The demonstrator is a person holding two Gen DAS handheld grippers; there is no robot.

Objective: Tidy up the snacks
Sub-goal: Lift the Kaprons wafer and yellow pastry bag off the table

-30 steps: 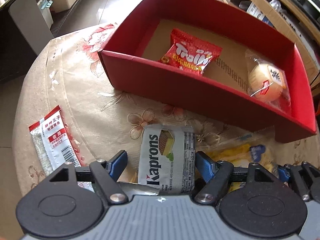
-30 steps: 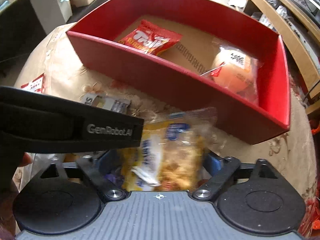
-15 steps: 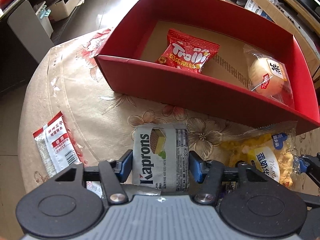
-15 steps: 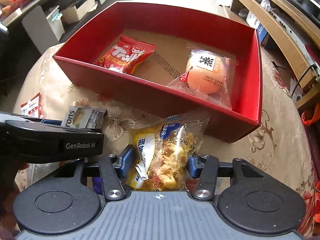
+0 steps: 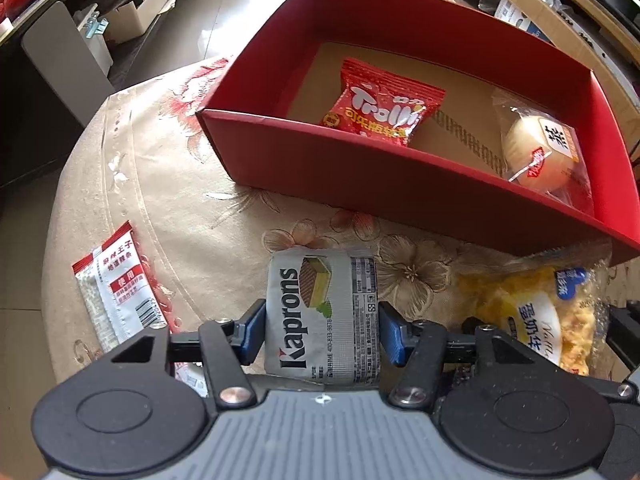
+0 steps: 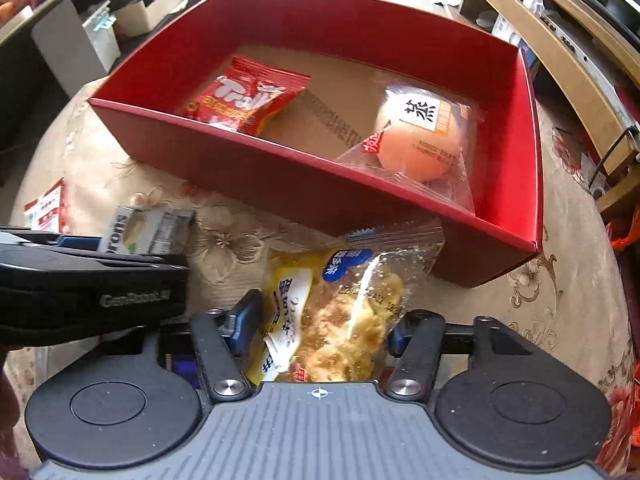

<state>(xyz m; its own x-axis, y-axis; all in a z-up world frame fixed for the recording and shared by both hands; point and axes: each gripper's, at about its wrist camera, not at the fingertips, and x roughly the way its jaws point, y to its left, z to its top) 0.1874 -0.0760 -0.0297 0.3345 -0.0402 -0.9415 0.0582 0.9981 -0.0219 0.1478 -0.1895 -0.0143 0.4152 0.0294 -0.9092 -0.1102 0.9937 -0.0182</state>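
Note:
My left gripper (image 5: 322, 330) is shut on a grey Kaprons wafer pack (image 5: 322, 316) and holds it above the table, short of the red box (image 5: 360, 168). My right gripper (image 6: 320, 328) is shut on a clear yellow waffle bag (image 6: 340, 300), also in front of the red box (image 6: 280, 176). The box holds a red Trolli bag (image 5: 380, 108) and a wrapped round bun (image 5: 540, 152). The Trolli bag (image 6: 244, 96) and the bun (image 6: 424, 136) also show in the right wrist view. The left gripper body (image 6: 92, 288) shows at the left there.
A red-and-white sachet (image 5: 116, 288) lies on the flowered tablecloth (image 5: 192, 208) at the left. The round table's edge drops off left and right. Shelves (image 6: 560, 40) and cardboard boxes (image 5: 132, 12) stand on the floor beyond.
Both grippers closed on their packs and lifted them, rising and drawing back so the box interior shows more fully.

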